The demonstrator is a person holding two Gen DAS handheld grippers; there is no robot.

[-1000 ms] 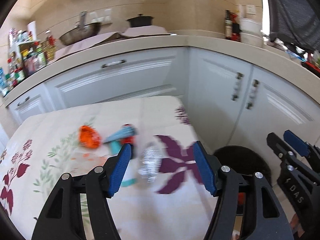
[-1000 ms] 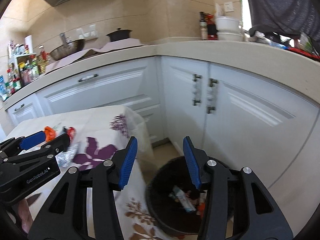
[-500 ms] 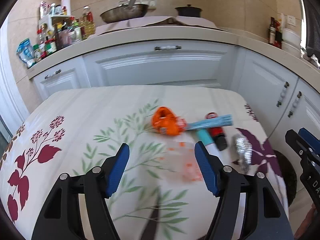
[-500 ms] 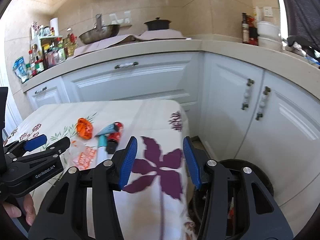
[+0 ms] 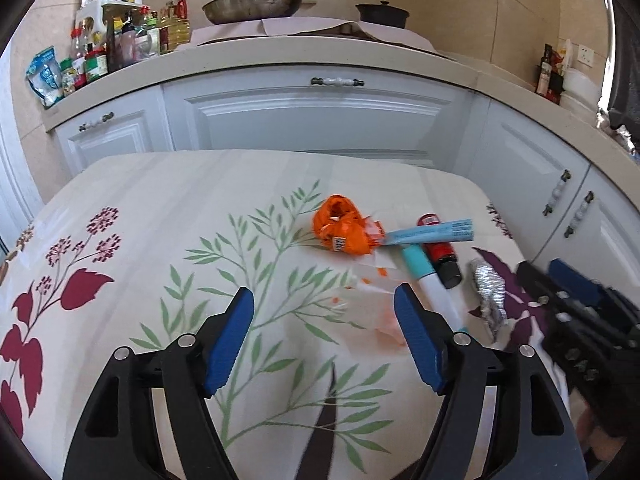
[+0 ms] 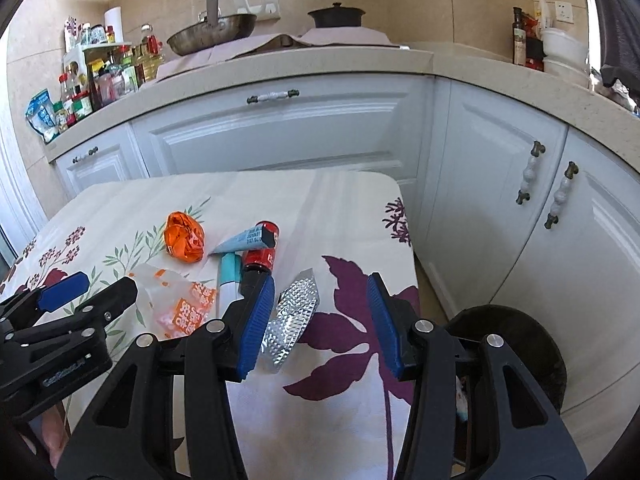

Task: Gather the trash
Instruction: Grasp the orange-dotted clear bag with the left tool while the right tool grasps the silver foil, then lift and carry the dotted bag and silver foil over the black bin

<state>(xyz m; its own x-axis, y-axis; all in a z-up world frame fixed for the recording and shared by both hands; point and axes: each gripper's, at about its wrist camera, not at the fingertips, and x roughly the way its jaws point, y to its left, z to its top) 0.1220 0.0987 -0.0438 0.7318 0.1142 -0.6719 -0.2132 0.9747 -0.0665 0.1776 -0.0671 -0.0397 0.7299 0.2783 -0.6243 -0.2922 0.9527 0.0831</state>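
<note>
I am in a kitchen with tan tiled walls, where a run of white cabinets [image 6: 280,128] turns a corner under a pale stone worktop [image 6: 304,68]. On that worktop sit a steel pan [image 6: 212,34], a dark lidded pot [image 6: 336,16] and a crowded rack of bottles and jars [image 6: 100,72] at its left end. In front of the cabinets is my table [image 5: 168,200], covered by a cream cloth printed with green leaves and red and purple flowers. On the floor just off the table's right edge stands a round black bin [image 6: 516,344] with some rubbish in it. The trash lies in a loose group on the right half of the table: a see-through bag with orange print [image 6: 180,304], a white marker with a teal cap [image 6: 228,280], a crinkled silver foil wrapper [image 6: 292,316], a light blue tube [image 6: 244,240] lying across a small red bottle with a black cap [image 6: 260,260], and a crumpled orange wrapper [image 6: 184,236]. My left tool [image 5: 324,336] hangs over the cloth with its jaws spread; they have just been opening and hold nothing, the clear bag lying under its right blue pad. My right tool [image 6: 320,320] is spread about halfway and also empty, with the foil wrapper just inside its left pad.
</note>
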